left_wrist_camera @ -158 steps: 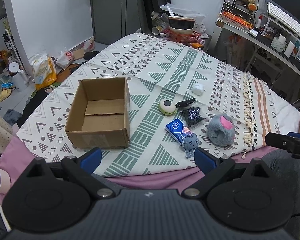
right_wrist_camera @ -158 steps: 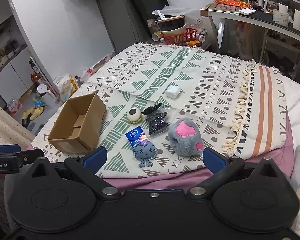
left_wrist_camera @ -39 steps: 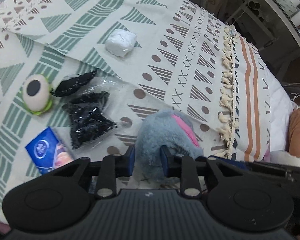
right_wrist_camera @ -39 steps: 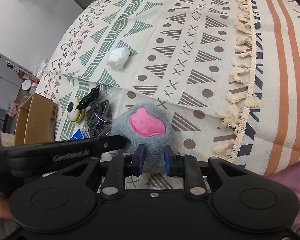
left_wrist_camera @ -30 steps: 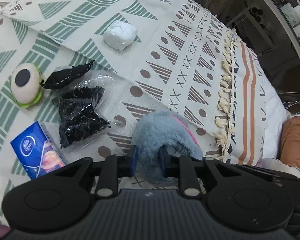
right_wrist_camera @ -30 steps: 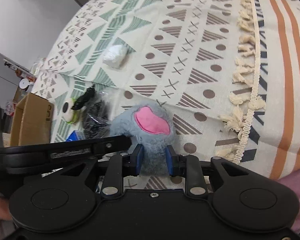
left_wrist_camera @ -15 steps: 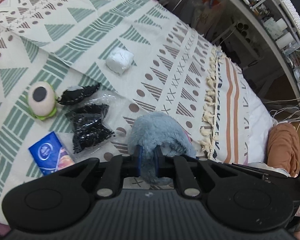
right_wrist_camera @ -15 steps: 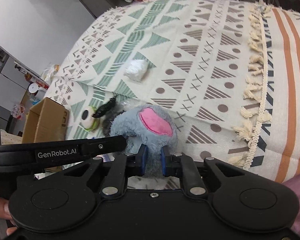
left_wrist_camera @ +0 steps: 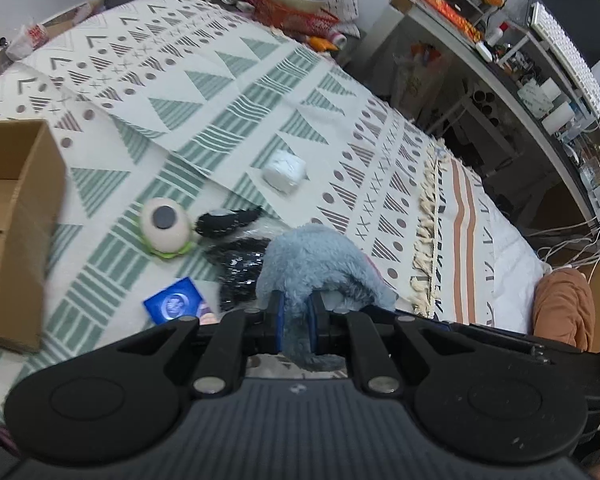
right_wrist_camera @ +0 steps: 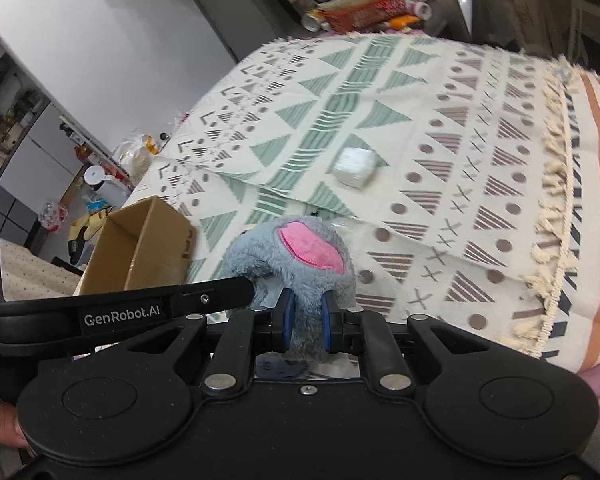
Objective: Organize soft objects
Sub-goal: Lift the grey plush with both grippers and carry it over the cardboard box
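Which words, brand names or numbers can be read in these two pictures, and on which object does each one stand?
"GenRobot.AI": white letters on the black side of the left gripper, seen from the right wrist view.
Blue packet on the blanket: a round emblem with print, too blurred to read.
Cardboard box: dark marks on its side, not legible.
Desk items in the background: too small to read.

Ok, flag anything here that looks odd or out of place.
Both claws, left and right, pinch the same grey plush paw, squashing its fur. The cardboard box looks empty, though its floor is only partly visible. Nothing looks spilled or damaged.
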### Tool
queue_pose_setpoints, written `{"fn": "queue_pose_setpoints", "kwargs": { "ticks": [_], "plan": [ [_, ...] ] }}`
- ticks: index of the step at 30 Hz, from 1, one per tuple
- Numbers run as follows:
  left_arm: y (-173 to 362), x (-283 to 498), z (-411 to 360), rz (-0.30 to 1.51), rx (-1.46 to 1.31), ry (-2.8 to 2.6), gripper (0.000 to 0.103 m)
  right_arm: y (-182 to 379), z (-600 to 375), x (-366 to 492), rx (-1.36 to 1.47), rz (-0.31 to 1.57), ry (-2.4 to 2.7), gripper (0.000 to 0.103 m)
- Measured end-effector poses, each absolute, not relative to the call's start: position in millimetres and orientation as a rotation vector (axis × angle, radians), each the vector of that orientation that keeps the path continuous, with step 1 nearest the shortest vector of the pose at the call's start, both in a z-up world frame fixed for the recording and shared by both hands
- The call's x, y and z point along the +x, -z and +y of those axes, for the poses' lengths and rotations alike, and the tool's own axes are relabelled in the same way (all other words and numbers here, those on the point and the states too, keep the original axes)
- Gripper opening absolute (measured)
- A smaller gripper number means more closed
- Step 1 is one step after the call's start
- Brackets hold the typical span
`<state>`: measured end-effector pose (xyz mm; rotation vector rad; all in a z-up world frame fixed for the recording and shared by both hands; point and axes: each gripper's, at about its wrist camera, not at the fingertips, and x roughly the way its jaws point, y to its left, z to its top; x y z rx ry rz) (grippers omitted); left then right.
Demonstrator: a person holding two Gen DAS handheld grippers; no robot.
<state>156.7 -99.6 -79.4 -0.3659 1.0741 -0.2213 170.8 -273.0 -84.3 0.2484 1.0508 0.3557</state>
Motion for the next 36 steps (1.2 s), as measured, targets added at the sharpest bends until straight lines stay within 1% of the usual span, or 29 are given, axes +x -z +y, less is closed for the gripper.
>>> {"fn": "queue_pose_setpoints", "kwargs": {
  "ticks": [15, 36],
  "plan": [
    [59.0, 122.2, -26.8, 0.999, -0.419, 0.181, 0.011, 63.1, -201.8, 146.1, 0.177, 0.996, -0.406, 0.014],
    [54.7, 100.9, 65.6, 0.963, -0.484, 0.08, 0.011, 61.6, -108.0, 138.7, 0.118, 0.991, -0.488, 0.014]
  ]
}}
